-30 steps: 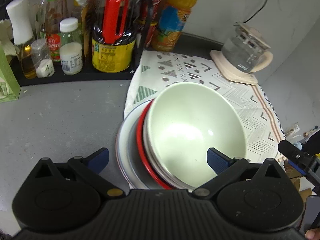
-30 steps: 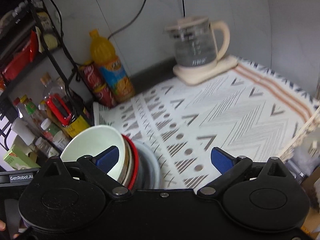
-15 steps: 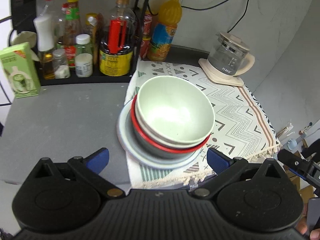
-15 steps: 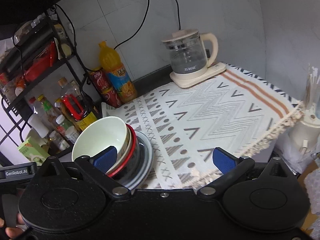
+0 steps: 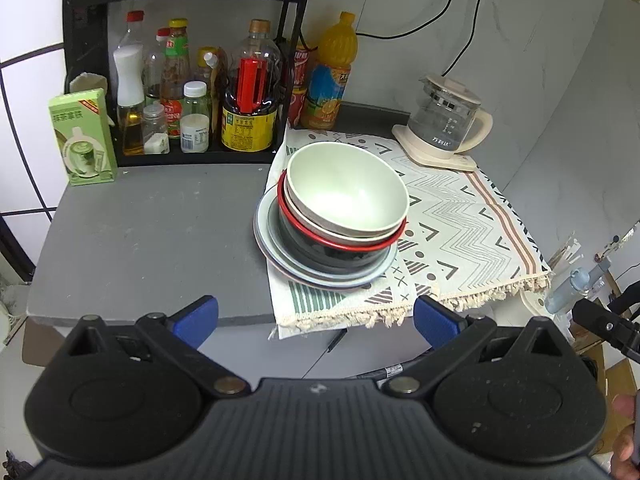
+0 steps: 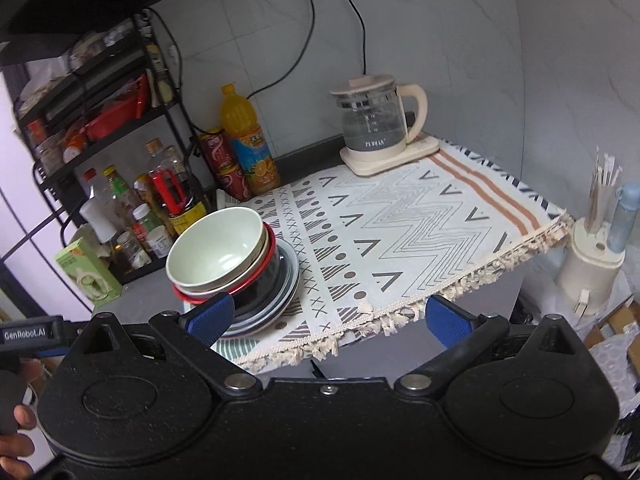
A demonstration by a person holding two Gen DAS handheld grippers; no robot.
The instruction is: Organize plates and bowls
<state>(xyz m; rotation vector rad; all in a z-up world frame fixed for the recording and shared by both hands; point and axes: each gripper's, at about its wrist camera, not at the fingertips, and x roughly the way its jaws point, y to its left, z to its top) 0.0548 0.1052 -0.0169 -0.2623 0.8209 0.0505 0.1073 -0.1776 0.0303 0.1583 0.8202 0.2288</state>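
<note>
A pale green bowl (image 5: 347, 195) is sitting atop the stack on the patterned cloth's (image 5: 460, 232) left edge; three nested bowls are showing, the lower two mostly hidden, over plates (image 5: 320, 276) hard to count. The left gripper (image 5: 316, 316) and right gripper (image 6: 329, 316) are both gaping wide, holding nothing, well short of the stack.

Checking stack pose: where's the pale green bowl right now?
The pale green bowl tops the stack of bowls on the grey plate, at the patterned cloth's left edge, just in front of the condiment rack; centre of left-wrist view.
</note>
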